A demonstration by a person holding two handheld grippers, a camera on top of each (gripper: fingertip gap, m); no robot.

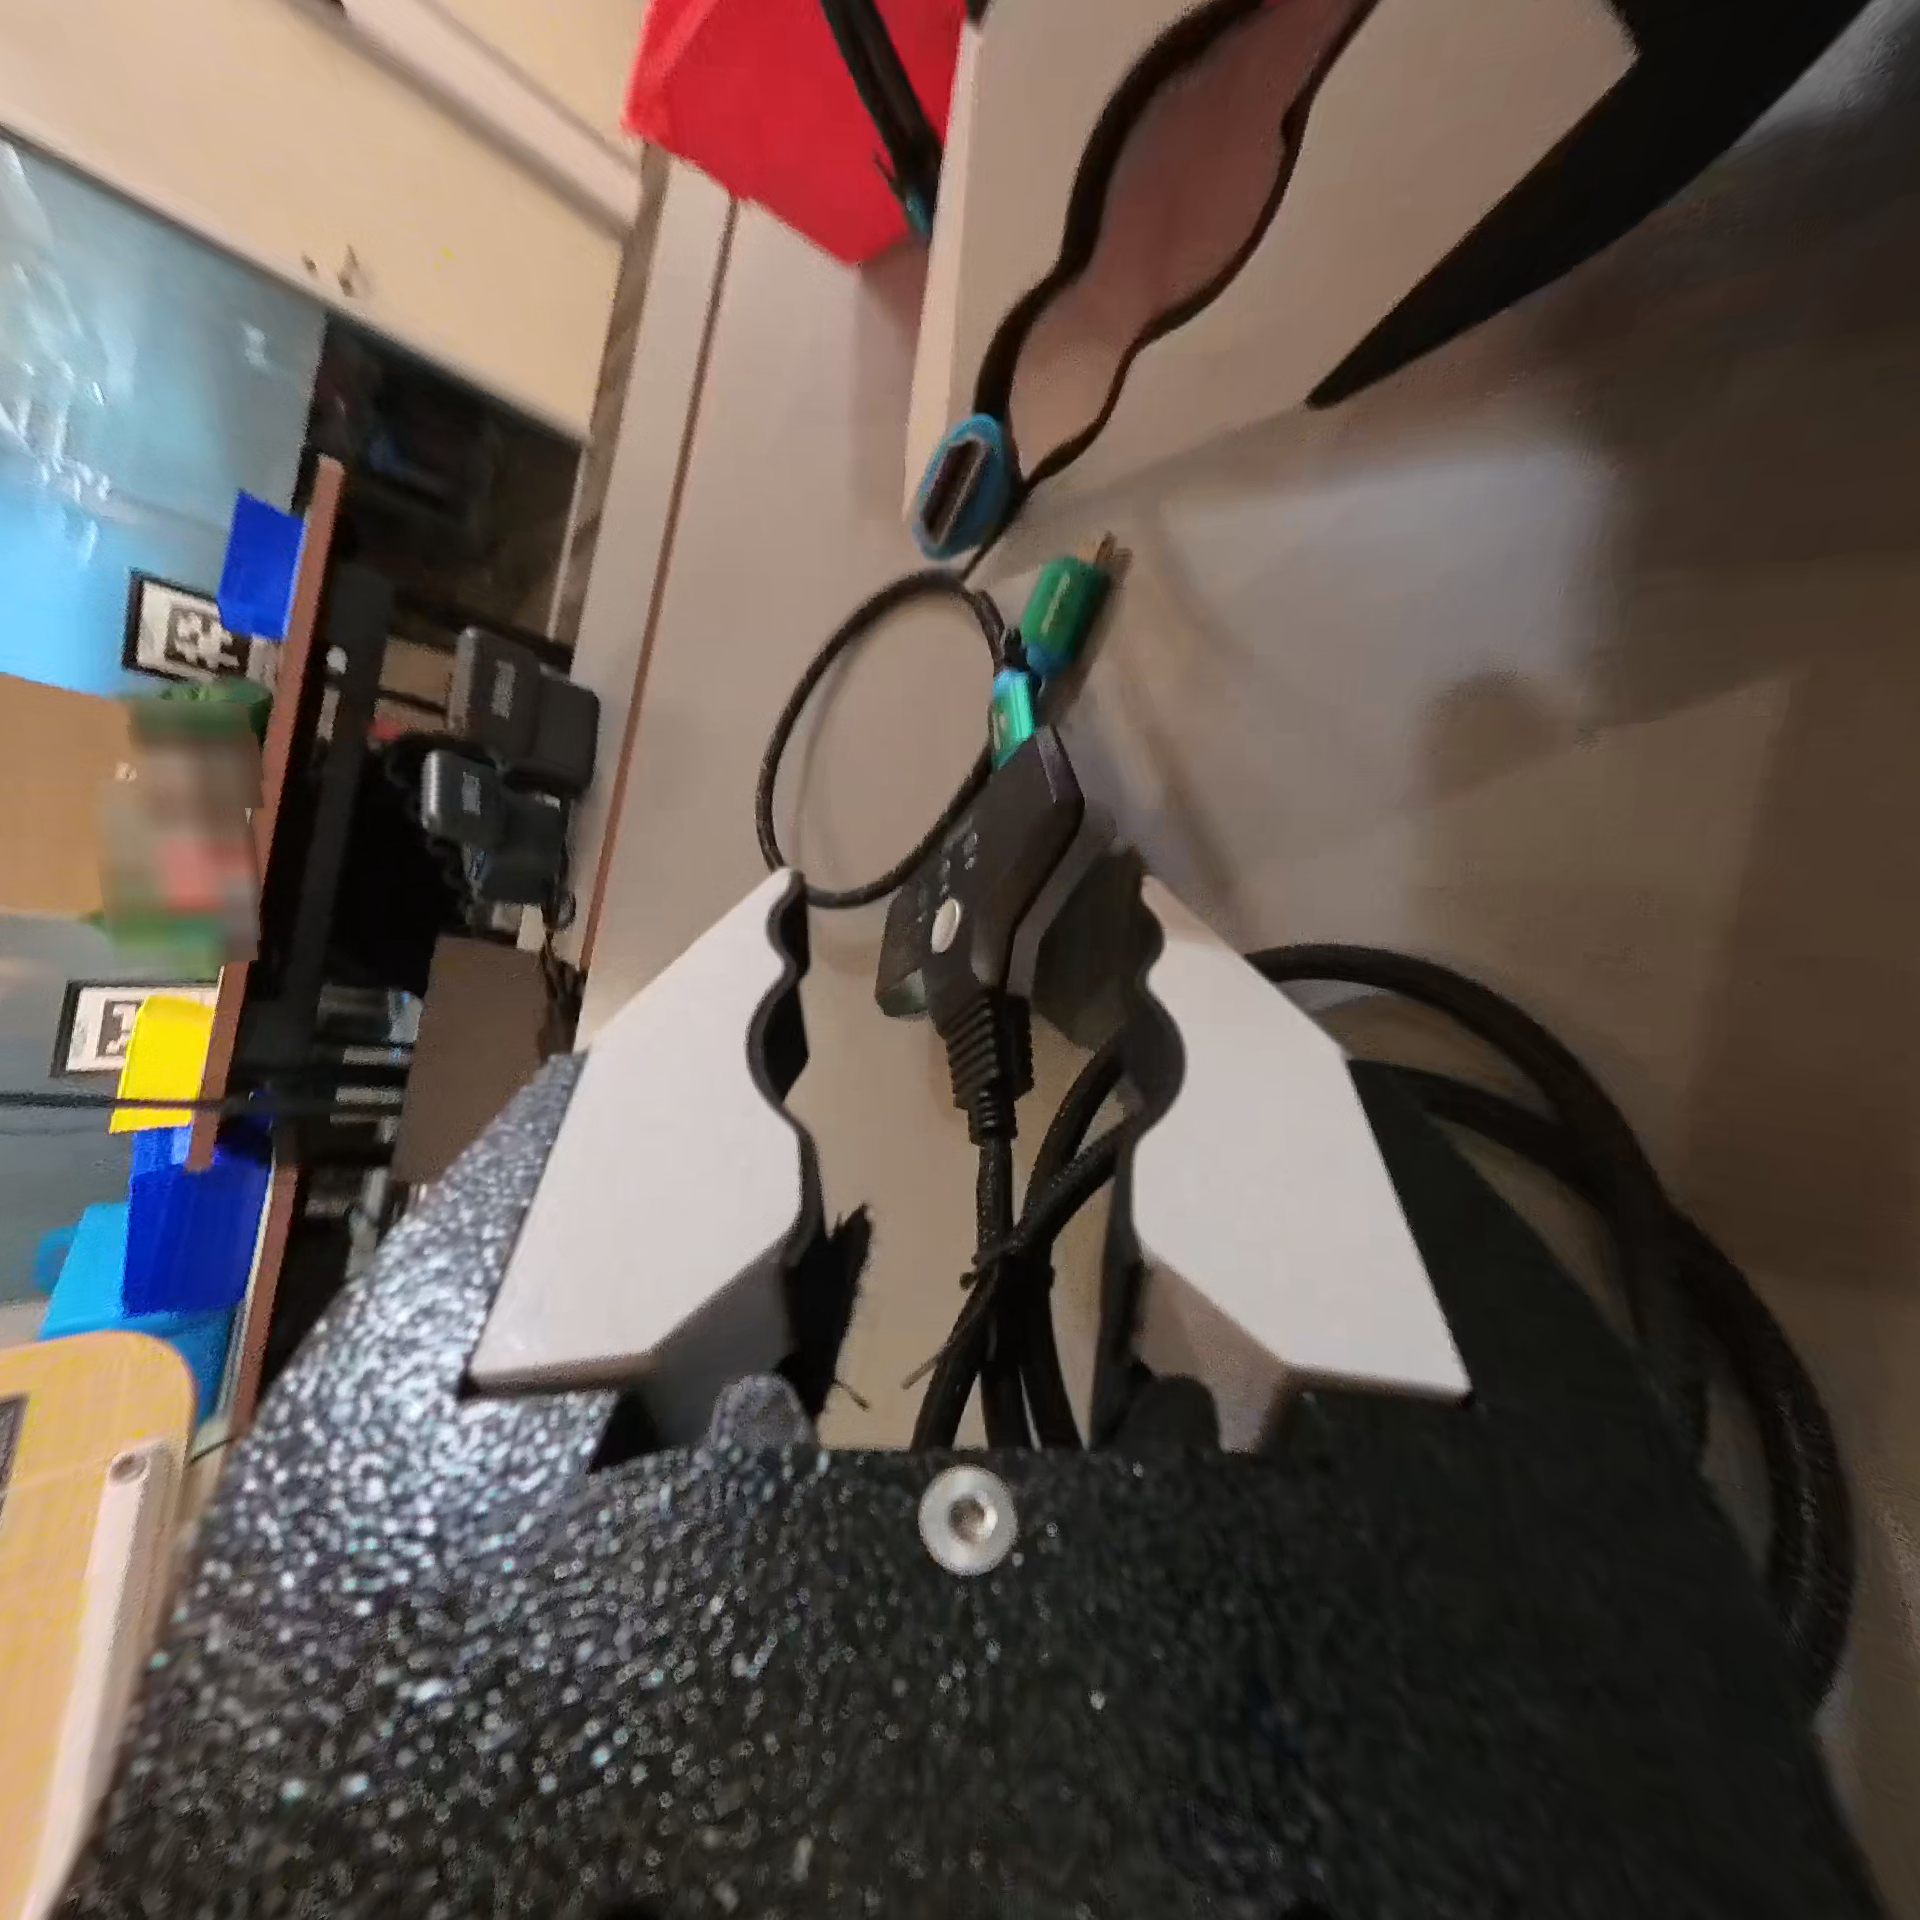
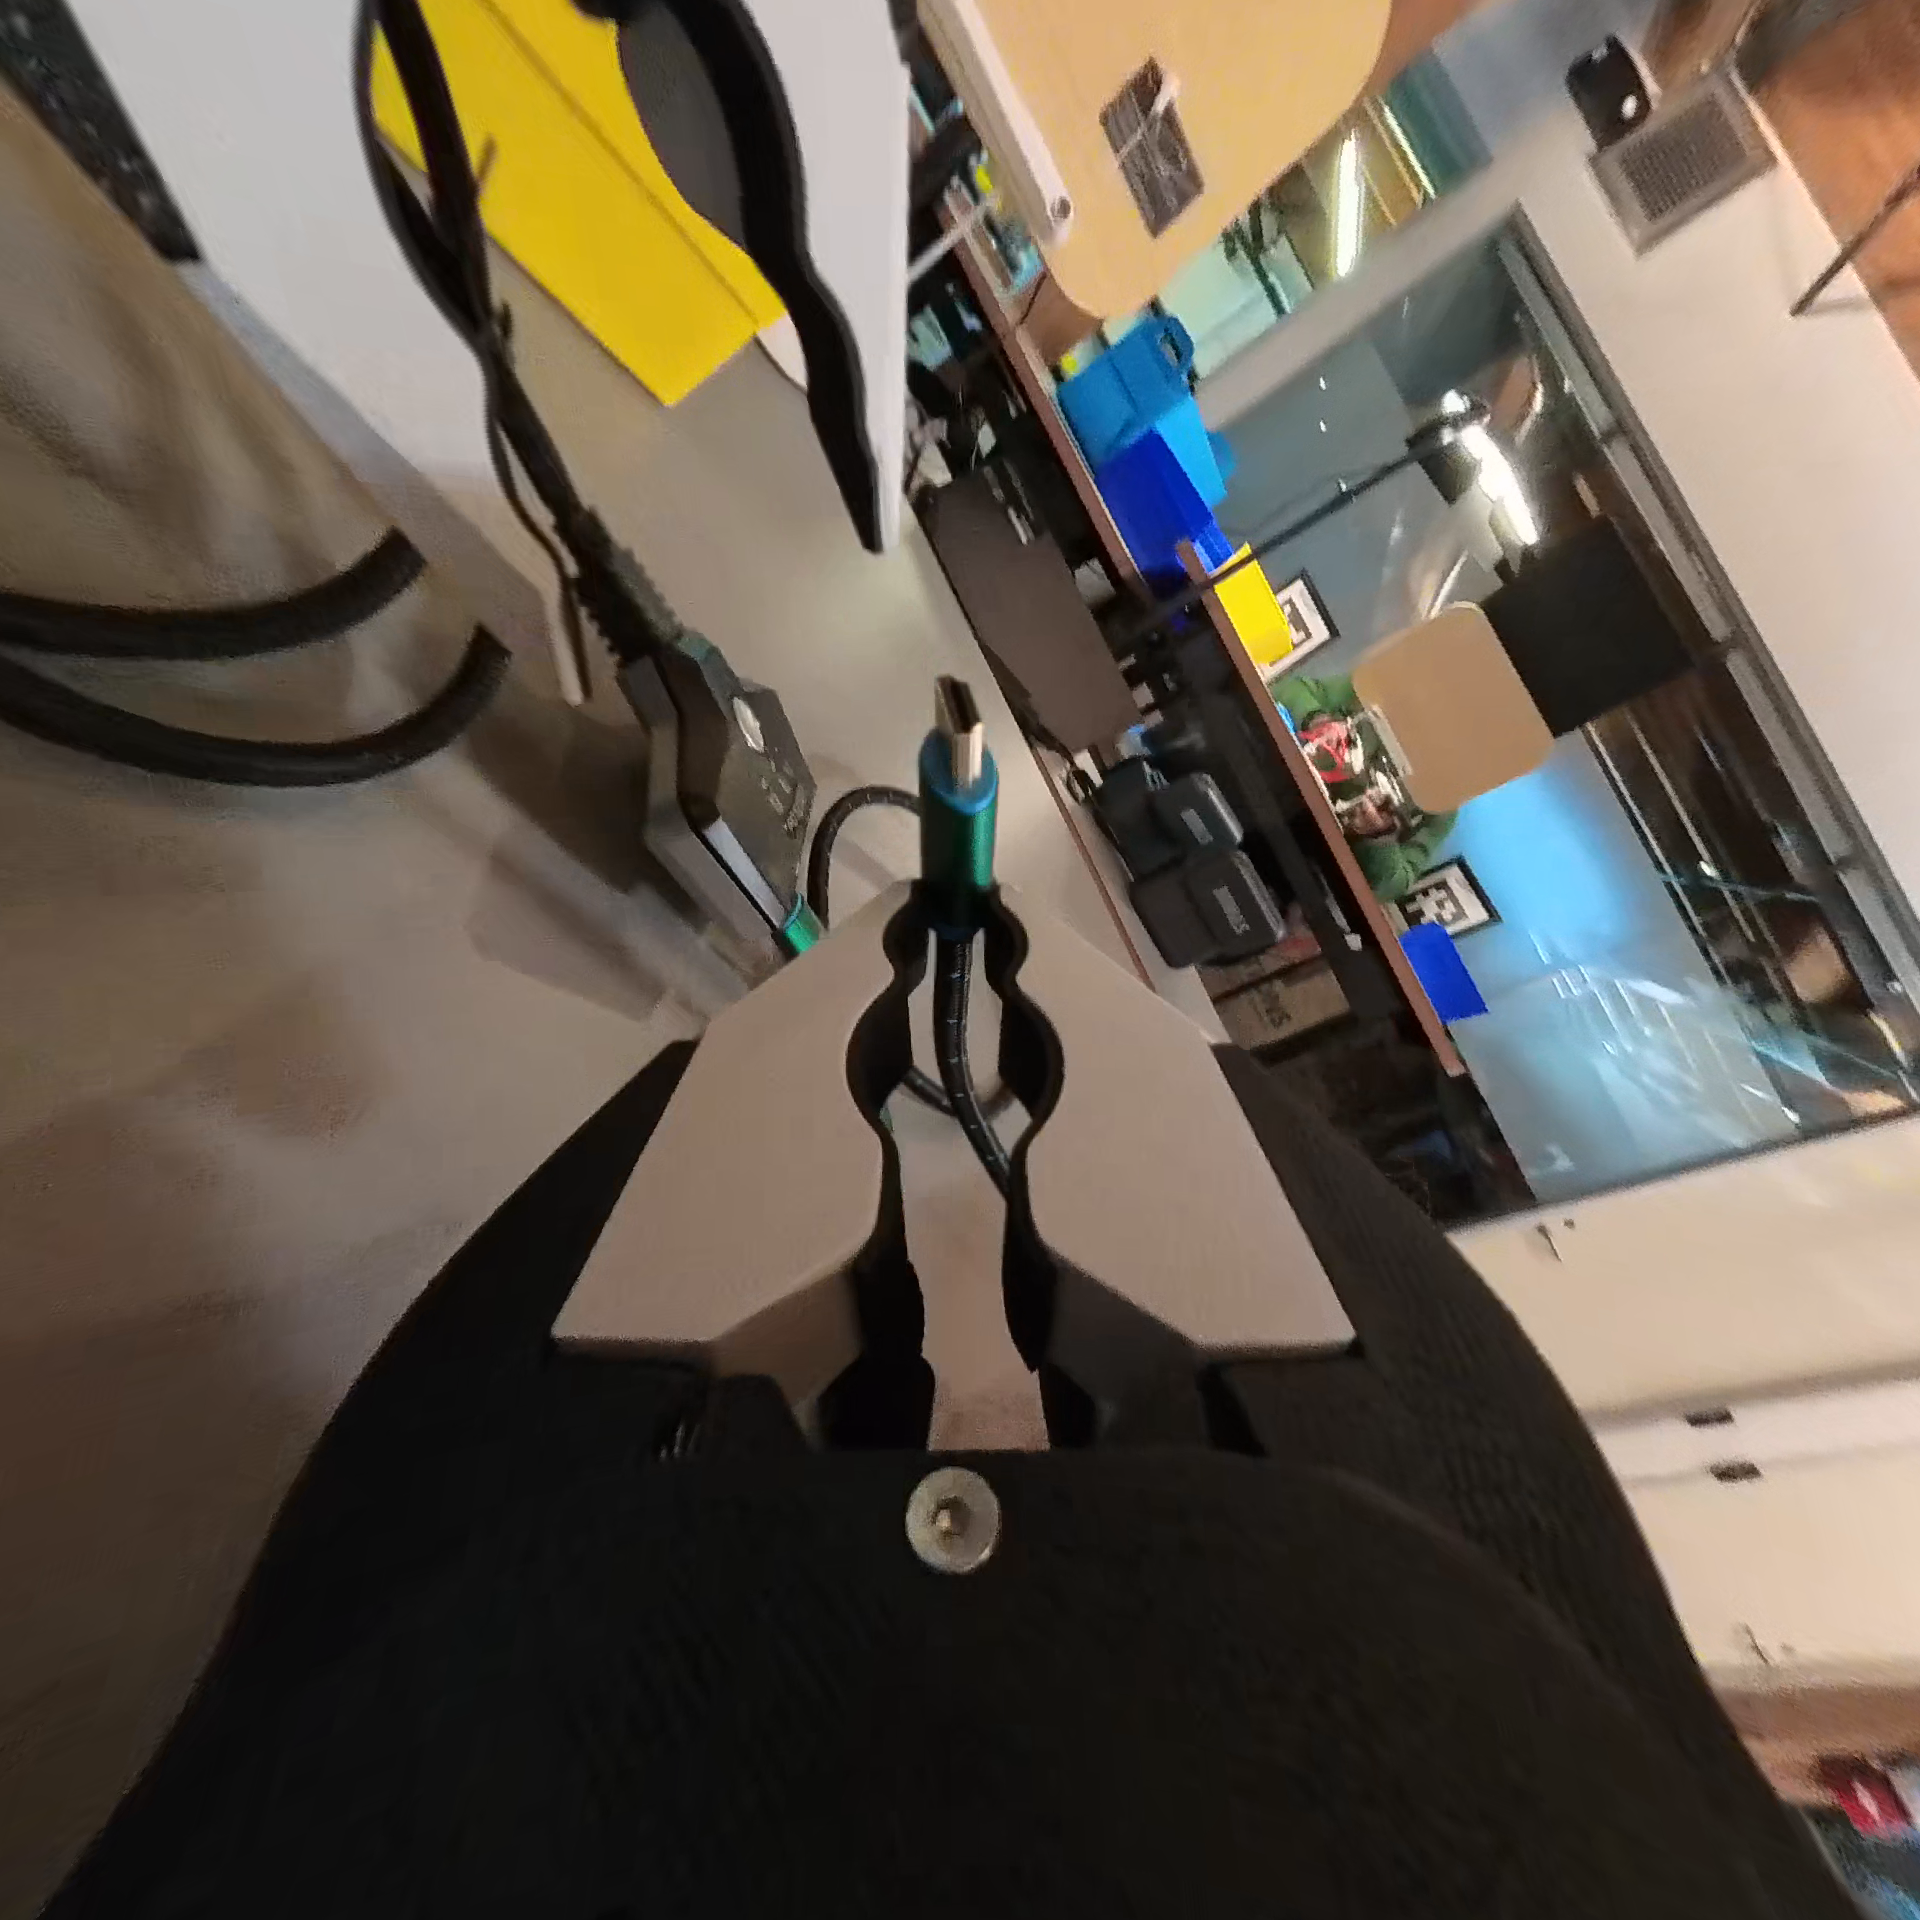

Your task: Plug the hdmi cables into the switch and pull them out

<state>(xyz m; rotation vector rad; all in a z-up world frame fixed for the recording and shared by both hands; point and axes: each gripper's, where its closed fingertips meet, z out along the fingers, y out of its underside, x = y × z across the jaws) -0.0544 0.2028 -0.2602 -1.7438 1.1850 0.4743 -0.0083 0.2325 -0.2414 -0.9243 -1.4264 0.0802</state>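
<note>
My right tongs (image 2: 956, 920) are clamped on the rear of a green HDMI plug (image 2: 956, 826), just where the cable leaves it, so the bare metal tip sticks out ahead and is free to enter a port. It's in the air, just off the near end of the black switch (image 2: 743, 774), not in any socket. The switch lies flat on the grey tabletop (image 2: 260, 1039), and my left tongs (image 1: 966, 914) straddle its cable end, one finger on each side. The right finger looks to be touching the body, the left one shows a gap, so I can't tell whether they're gripping or only bracketing; my guess is they're there to steady the box against a push or pull. A second green plug (image 1: 1010, 722) sits seated in the far end, and a third (image 1: 1060, 613) lies loose just beyond it. Thick black cables (image 1: 1662, 1195) coil off to my right, slack, so nothing tugs the switch.
</note>
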